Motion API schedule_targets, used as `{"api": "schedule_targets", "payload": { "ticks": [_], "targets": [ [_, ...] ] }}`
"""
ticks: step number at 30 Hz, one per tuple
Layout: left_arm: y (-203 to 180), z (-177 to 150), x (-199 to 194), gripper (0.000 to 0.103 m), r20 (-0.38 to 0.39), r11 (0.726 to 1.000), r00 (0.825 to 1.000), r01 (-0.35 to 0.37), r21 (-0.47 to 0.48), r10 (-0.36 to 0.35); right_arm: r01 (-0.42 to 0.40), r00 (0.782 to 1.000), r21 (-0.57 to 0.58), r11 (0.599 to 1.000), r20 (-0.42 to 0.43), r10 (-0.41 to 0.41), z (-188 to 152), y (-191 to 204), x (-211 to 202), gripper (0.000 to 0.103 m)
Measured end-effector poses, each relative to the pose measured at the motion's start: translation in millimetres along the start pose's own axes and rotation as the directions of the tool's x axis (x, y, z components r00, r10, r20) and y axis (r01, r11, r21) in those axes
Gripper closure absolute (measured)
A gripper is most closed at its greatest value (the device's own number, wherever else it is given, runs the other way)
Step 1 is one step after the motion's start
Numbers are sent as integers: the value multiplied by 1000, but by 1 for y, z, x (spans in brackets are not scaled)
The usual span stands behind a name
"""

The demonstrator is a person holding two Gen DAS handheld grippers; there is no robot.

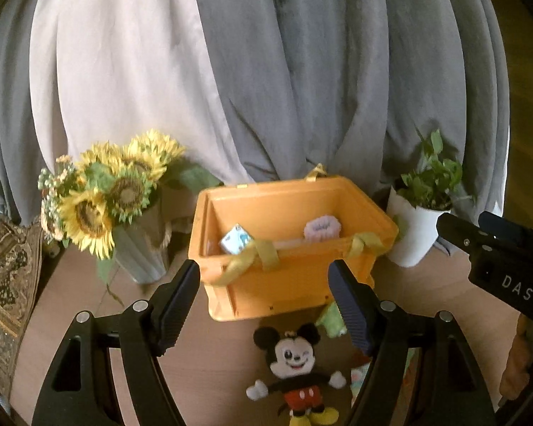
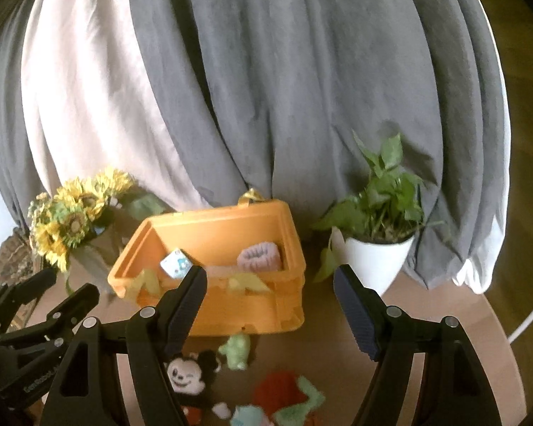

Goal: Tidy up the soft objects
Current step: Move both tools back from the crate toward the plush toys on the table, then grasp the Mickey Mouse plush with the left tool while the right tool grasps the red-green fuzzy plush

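An orange bin [image 1: 287, 285] [image 2: 231, 310] stands on the round brown table; inside lie a blue-white soft cube [image 1: 236, 238] [image 2: 176, 263] and a pink soft item [image 1: 322, 228] [image 2: 260, 256]. A Mickey Mouse plush [image 1: 296, 365] [image 2: 190, 378] lies in front of the bin, below my open, empty left gripper [image 1: 264, 305]. A small green plush [image 2: 236, 349] [image 1: 332, 321] lies beside it. A red and green soft pile [image 2: 287, 399] lies below my open, empty right gripper [image 2: 270, 305].
A vase of sunflowers [image 1: 105, 191] [image 2: 67, 218] stands left of the bin, a white potted plant [image 1: 421, 209] [image 2: 376, 227] right of it. Grey and white curtains [image 1: 266, 71] hang behind. The table edge [image 2: 508, 358] curves at the right.
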State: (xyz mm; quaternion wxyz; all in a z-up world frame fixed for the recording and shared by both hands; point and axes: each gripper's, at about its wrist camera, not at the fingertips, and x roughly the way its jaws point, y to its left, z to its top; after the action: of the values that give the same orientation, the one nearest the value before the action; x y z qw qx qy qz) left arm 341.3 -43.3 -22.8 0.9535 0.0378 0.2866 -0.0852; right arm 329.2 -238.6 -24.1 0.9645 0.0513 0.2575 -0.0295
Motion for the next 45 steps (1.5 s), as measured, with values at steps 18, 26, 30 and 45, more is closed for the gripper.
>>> {"api": "schedule_targets", "payload": {
  "ticks": [18,26,30,45],
  "targets": [
    [-10,-48,18,27,-144,1000,989,18,-15,-20,3,992,7,1000,-127,-2,-43,-11,6,28],
    [-12,-61,40,27,-233,998,971,52,-36,-59,8,979,26,1000,-206,-3,-58,-16,24,28],
    [-13,-70,52,27,-276,998,959,54,-42,-63,11,968,33,999,-252,-2,-66,-17,34,28],
    [-19,-95,102,27,-415,996,906,73,-49,-87,33,907,76,997,-420,2,-100,-26,83,28]
  ]
}}
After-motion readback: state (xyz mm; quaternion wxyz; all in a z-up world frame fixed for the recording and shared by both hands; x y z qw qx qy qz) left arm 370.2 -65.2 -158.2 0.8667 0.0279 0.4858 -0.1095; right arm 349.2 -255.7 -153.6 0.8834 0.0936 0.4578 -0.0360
